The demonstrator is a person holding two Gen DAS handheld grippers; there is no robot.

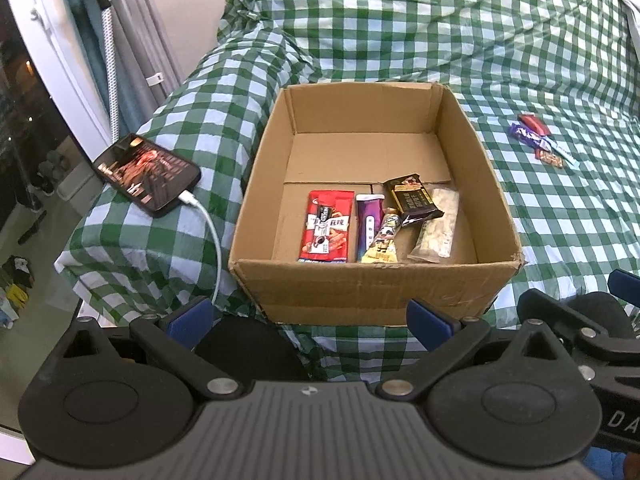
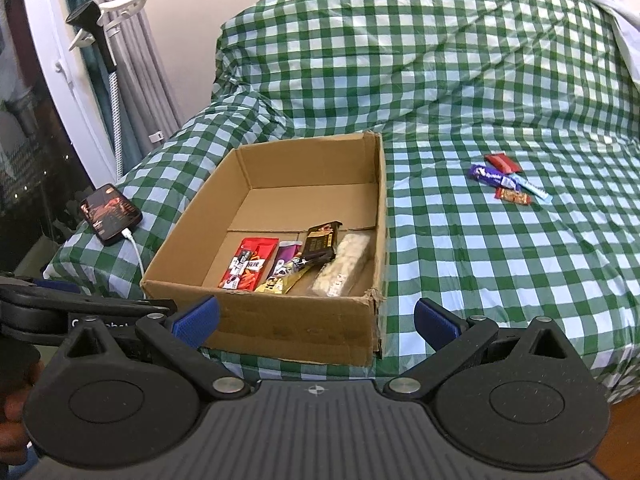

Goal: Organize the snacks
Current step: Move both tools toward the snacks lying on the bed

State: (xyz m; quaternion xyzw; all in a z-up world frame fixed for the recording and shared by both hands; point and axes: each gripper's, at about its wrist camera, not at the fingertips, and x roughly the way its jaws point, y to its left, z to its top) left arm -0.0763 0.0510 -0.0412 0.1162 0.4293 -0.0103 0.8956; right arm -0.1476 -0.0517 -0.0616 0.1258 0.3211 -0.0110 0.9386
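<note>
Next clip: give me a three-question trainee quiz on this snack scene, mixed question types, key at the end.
1. True or false: the cardboard box already holds snacks.
2. Multiple choice: the loose snacks still on the checked cloth lie (A) left of the box, (B) right of the box, (C) behind the phone.
3. Fill in: both the left gripper and the right gripper are ____ and hold nothing.

Key: 1 true; 2 B; 3 open.
</note>
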